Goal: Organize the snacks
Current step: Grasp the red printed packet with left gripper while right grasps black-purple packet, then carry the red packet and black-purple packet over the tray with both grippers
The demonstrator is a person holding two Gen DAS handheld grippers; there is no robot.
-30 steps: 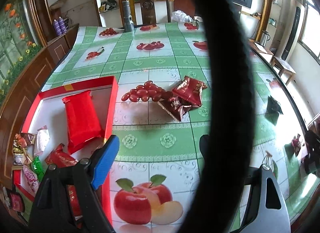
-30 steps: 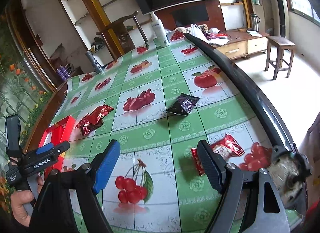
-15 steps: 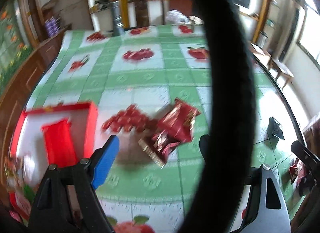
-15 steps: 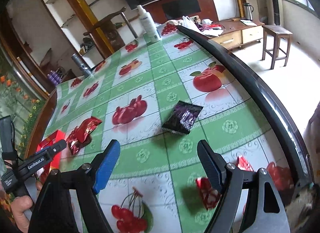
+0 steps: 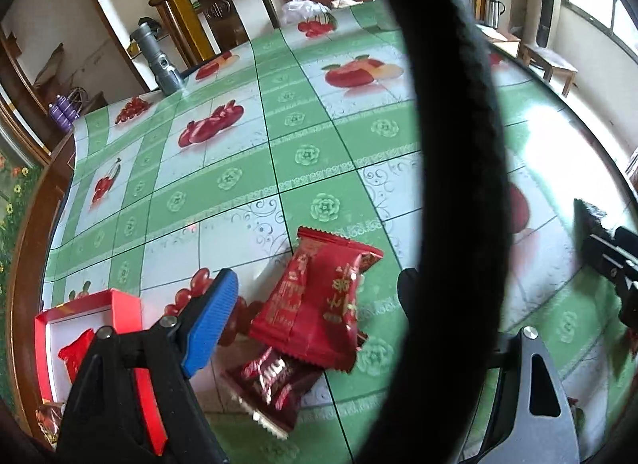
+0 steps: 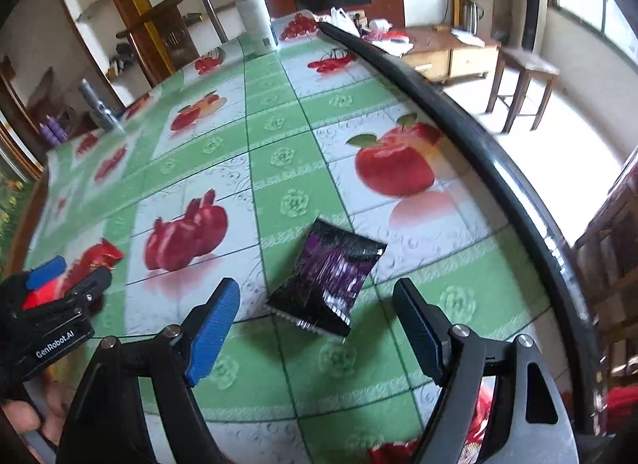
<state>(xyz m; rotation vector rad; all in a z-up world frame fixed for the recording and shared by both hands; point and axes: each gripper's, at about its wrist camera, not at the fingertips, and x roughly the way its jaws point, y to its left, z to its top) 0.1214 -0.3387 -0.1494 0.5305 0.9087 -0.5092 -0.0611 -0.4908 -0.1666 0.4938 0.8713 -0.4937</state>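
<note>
Both pairs of jaws stand apart, gripping nothing. Between the left gripper (image 5: 315,304) fingers lies a red snack packet (image 5: 319,308), long axis running away from the camera, atop a darker red packet (image 5: 271,384). A black-purple packet (image 6: 327,276) lies between the right gripper (image 6: 319,316) fingers, slanting up-right. Left sits the red box (image 5: 131,328).

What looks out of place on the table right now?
Snack packets lie loose on the tablecloth outside the red box: a red packet overlapping a darker one, and a black-purple packet apart.
</note>
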